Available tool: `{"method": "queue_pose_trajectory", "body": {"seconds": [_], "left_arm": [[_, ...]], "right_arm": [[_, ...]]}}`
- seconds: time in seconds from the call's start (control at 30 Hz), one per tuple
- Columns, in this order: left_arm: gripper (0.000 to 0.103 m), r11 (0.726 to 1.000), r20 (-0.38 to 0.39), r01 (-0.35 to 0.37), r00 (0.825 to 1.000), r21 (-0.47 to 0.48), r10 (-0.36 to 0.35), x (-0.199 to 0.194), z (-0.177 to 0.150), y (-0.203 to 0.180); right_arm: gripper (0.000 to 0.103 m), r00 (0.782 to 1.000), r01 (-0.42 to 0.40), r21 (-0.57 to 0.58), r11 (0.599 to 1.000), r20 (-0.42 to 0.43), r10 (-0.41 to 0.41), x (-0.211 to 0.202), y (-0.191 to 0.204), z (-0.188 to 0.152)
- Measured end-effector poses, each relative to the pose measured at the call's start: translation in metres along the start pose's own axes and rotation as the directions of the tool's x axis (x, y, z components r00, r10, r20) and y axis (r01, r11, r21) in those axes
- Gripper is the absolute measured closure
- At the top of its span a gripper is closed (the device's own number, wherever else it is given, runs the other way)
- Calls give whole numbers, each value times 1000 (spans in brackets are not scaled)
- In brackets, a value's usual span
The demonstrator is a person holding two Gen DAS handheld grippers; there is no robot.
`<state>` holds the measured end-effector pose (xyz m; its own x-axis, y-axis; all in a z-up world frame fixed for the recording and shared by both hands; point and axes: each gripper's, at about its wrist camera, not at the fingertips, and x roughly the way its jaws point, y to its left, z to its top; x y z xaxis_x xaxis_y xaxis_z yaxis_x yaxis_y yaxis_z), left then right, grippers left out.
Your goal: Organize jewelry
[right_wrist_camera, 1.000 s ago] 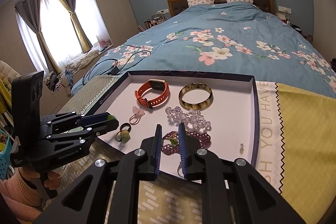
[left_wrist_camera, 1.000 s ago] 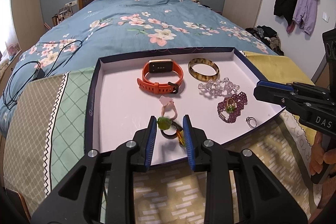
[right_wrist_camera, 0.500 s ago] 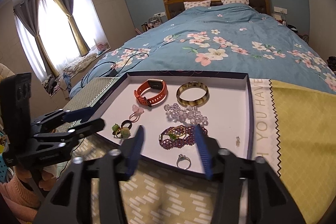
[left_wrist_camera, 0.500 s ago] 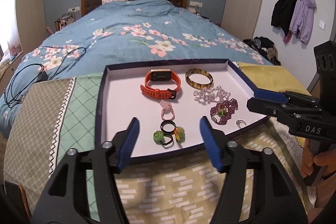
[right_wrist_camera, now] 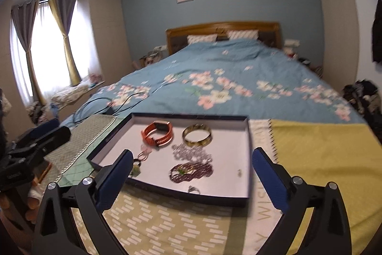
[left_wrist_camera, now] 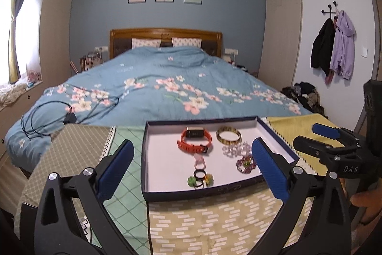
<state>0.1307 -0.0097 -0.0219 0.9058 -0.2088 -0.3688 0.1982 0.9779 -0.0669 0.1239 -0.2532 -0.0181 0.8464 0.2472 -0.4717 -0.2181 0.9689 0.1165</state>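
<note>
A dark-rimmed white tray point(left_wrist_camera: 146, 159) point(right_wrist_camera: 248, 159) lies at the foot of the bed. In it are an orange watch point(left_wrist_camera: 194, 142) point(right_wrist_camera: 157, 133), an amber bangle point(left_wrist_camera: 228, 135) point(right_wrist_camera: 197, 135), a clear bead bracelet point(left_wrist_camera: 235, 148) point(right_wrist_camera: 191, 153), a purple bead bracelet point(left_wrist_camera: 246, 163) point(right_wrist_camera: 191, 170), a pink ring point(left_wrist_camera: 200, 160), green and black rings point(left_wrist_camera: 199, 179) point(right_wrist_camera: 136, 167) and a silver ring point(right_wrist_camera: 193, 189). My left gripper point(left_wrist_camera: 191, 171) is open, empty, and held back above the tray's near edge. My right gripper point(right_wrist_camera: 191, 179) is open and empty too.
The tray rests on patterned cloths: green point(left_wrist_camera: 124, 183), olive brick-pattern point(left_wrist_camera: 214, 226) and yellow point(right_wrist_camera: 322, 154). Behind lies the blue floral bedspread point(left_wrist_camera: 167, 83) with black cables point(left_wrist_camera: 47, 114). Coats point(left_wrist_camera: 334, 49) hang on the right wall.
Both grippers have opened wide and pulled back and up from the tray. The green ring stays in the tray where my left gripper was, and the silver ring where my right was.
</note>
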Motion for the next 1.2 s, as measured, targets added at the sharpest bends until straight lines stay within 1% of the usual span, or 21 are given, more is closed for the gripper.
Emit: {"method": "queue_pose_trajectory", "body": {"seconds": [0.07, 0.17, 0.27, 0.3, 0.4, 0.5, 0.67, 0.73, 0.83, 0.9, 1.03, 1.2], "left_arm": [[6, 1000, 32, -6, 999, 8, 6, -10, 2, -3], [6, 1000, 81, -11, 997, 11, 10, -26, 4, -7], [6, 1000, 100, -6, 995, 2, 5, -37, 4, -10], [6, 1000, 100, -6, 995, 1, 6, -39, 4, -11], [6, 1000, 108, -20, 994, -5, 20, -48, 3, -13], [6, 998, 128, -53, 990, 17, 50, -58, 1, -17], [6, 999, 151, -55, 987, 4, 53, -72, 1, -15], [6, 999, 145, -50, 988, -18, 52, -73, 0, -11], [6, 998, 125, -34, 991, -44, 39, -74, 1, -9], [6, 998, 140, -45, 989, -36, 49, -78, 1, -11], [6, 998, 146, -43, 988, -36, 47, -80, 1, -12], [6, 999, 139, -43, 989, -26, 46, -81, 0, -16]], "right_arm": [[7, 999, 32, -19, 999, 28, -31, -8, 4, 1], [7, 990, 92, -56, 994, 114, -85, -26, 12, 1], [7, 974, 134, -65, 989, 193, -119, -41, 19, 1], [7, 972, 136, -66, 989, 203, -120, -45, 20, 0], [7, 969, 150, -81, 985, 212, -130, -49, 26, -2], [7, 963, 160, -91, 983, 232, -135, -55, 32, -6], [7, 954, 158, -72, 985, 270, -133, -67, 34, -8], [7, 947, 158, -65, 985, 292, -132, -72, 34, -7], [7, 944, 162, -62, 985, 302, -136, -75, 37, -6], [7, 943, 156, -60, 986, 305, -130, -77, 37, -6], [7, 941, 155, -54, 986, 312, -131, -81, 38, -7], [7, 939, 159, -56, 986, 317, -133, -83, 38, -7]]}}
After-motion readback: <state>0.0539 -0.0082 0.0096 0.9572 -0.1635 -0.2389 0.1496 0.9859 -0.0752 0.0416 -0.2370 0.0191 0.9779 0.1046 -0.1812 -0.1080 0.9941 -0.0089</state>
